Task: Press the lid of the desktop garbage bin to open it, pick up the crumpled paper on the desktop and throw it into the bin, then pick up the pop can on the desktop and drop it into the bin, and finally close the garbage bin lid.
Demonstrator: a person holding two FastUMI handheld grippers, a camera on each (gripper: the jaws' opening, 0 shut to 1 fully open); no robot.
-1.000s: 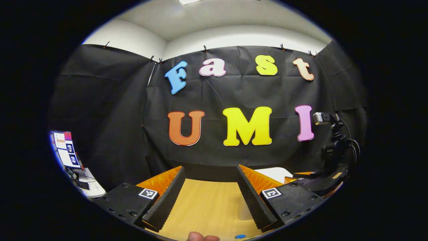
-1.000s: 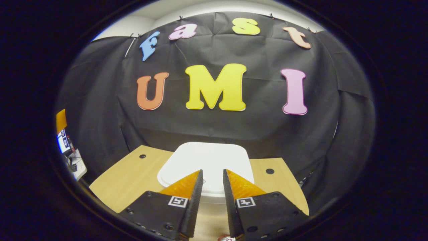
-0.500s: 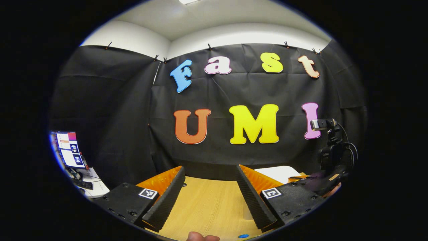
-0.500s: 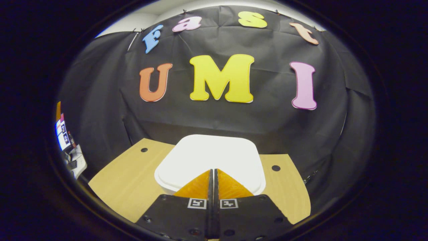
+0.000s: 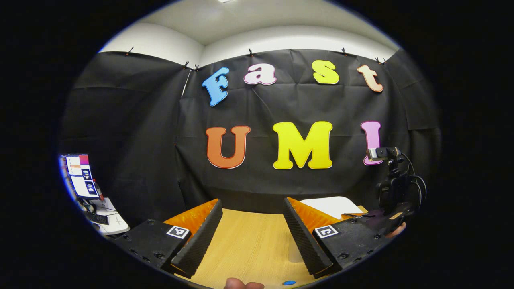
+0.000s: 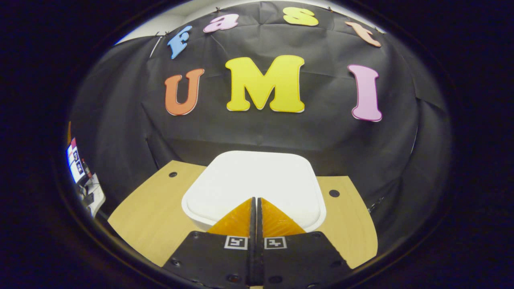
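Over the near edge of the bin (image 6: 253,180), the right hand-held gripper (image 6: 255,200) is held pressed together; left of the bin, the left hand-held gripper (image 5: 252,208) is spread above the surface (image 5: 251,245).

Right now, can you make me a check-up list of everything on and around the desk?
Surface: wooden desktop, two small dark holes near the back.
Job's things: white bin lid lies flat and closed.
Clutter: a small blue thing at the near edge.
Grippers: right hand-held gripper shut, tips over the lid's front edge; left hand-held gripper open over bare desk, holding nothing.
Cables: black leads loop off the right gripper's camera mount.
Surroundings: black cloth wall; a lit monitor on a side desk.
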